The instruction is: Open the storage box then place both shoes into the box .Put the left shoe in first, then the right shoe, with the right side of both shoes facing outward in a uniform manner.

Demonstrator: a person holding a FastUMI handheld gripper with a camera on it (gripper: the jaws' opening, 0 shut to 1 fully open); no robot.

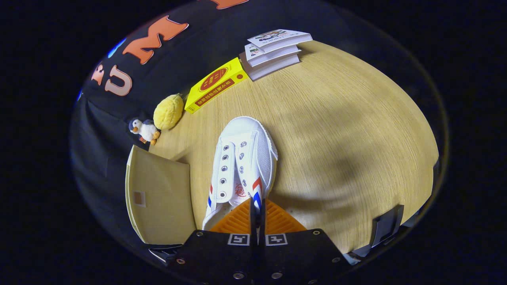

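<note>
A white canvas shoe (245, 158) with red and blue side stripes runs straight ahead of my fingers, toe pointing away over the wooden table (336, 130). My gripper (256, 204) is shut on the shoe's right side wall by the opening, and the fingers are pressed almost together with the thin canvas edge between them. The shoe's heel is hidden behind the fingers. To the left of the shoe and fingers stands the beige storage box (160, 194). I see one flat beige face of it with a small label, and I cannot tell whether it is open.
Along the table's far edge lie a yellow book (216, 84) and a stack of pale books (273, 51). A yellow plush (169, 111) and a small penguin toy (144, 130) sit beyond the box. A dark bracket (386, 226) is at the table's near right edge.
</note>
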